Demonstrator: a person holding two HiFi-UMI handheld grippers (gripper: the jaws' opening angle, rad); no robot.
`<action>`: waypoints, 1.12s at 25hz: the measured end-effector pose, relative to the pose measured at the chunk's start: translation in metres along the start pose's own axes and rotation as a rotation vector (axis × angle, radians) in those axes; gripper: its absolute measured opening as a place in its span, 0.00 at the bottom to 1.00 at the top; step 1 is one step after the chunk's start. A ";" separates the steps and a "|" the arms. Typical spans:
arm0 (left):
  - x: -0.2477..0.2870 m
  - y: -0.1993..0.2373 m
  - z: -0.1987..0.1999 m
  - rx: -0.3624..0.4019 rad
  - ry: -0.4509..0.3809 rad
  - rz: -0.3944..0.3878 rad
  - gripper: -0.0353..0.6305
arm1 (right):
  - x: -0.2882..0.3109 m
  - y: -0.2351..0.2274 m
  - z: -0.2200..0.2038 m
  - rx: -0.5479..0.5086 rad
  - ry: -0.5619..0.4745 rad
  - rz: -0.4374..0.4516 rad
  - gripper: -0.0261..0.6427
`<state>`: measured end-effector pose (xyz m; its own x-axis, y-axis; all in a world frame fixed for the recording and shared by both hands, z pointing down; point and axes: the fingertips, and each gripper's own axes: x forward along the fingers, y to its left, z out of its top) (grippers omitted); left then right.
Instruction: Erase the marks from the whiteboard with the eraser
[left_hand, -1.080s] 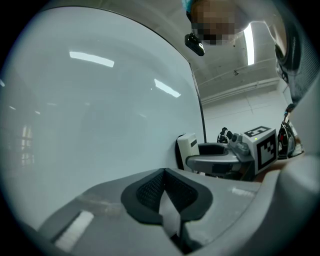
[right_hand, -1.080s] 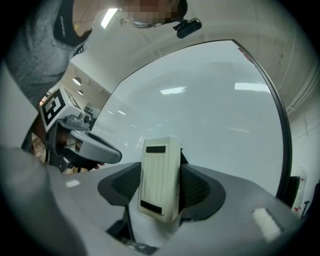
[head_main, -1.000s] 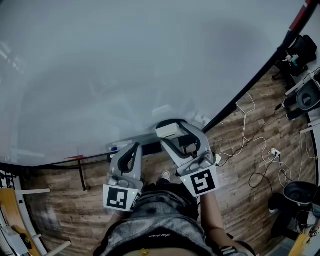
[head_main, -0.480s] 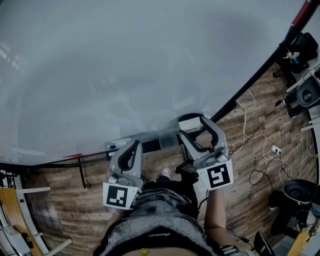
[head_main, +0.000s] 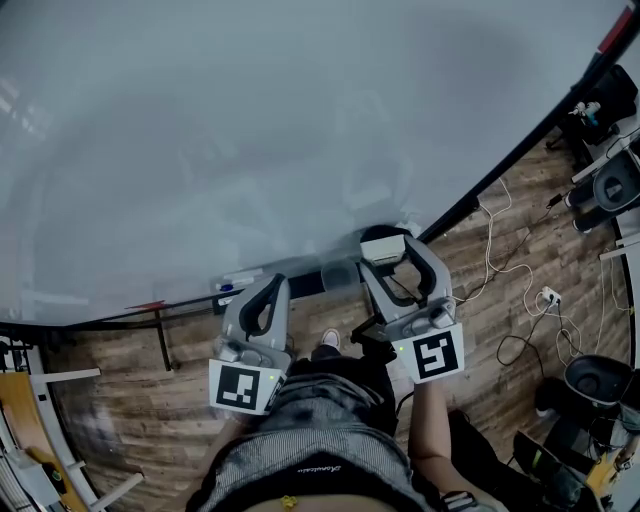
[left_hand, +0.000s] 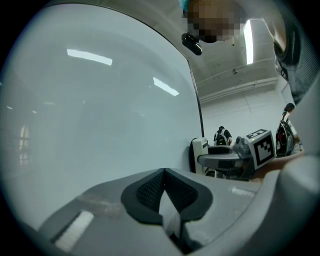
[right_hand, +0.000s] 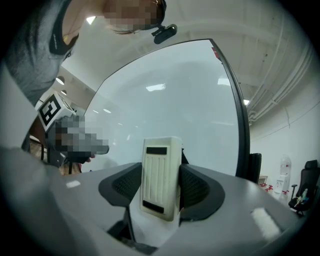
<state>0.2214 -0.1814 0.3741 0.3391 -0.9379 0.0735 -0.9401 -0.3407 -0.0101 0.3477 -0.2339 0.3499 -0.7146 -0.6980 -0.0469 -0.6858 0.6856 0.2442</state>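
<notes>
1. Whiteboard (head_main: 250, 130): no marks visible on the part shown; erasing apparently finished or nearly so.
2. Right gripper (right_hand: 161, 190): clamped on the eraser (head_main: 384, 248), at the whiteboard's lower edge.
3. Left gripper (left_hand: 164, 192): jaws together, empty, just below the whiteboard.

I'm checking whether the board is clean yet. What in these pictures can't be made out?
Marks on the whiteboard: none visible, but glare in every view could hide faint ones.
Wiping face of the eraser: turned away in the right gripper view, indistinct in the head view.
Small items on the tray: too small in the head view.
</notes>
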 end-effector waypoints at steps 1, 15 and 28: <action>0.000 -0.001 0.000 -0.005 0.003 0.000 0.06 | 0.000 0.006 0.000 0.001 -0.002 0.007 0.40; -0.007 -0.001 -0.016 0.045 -0.026 0.045 0.06 | -0.005 0.074 -0.009 0.182 -0.031 0.039 0.40; -0.034 0.001 0.041 0.118 -0.164 0.088 0.06 | 0.009 0.106 0.060 0.182 -0.146 0.109 0.40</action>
<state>0.2103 -0.1526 0.3303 0.2662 -0.9591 -0.0964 -0.9590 -0.2535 -0.1266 0.2601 -0.1546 0.3173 -0.7889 -0.5898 -0.1726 -0.6078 0.7903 0.0774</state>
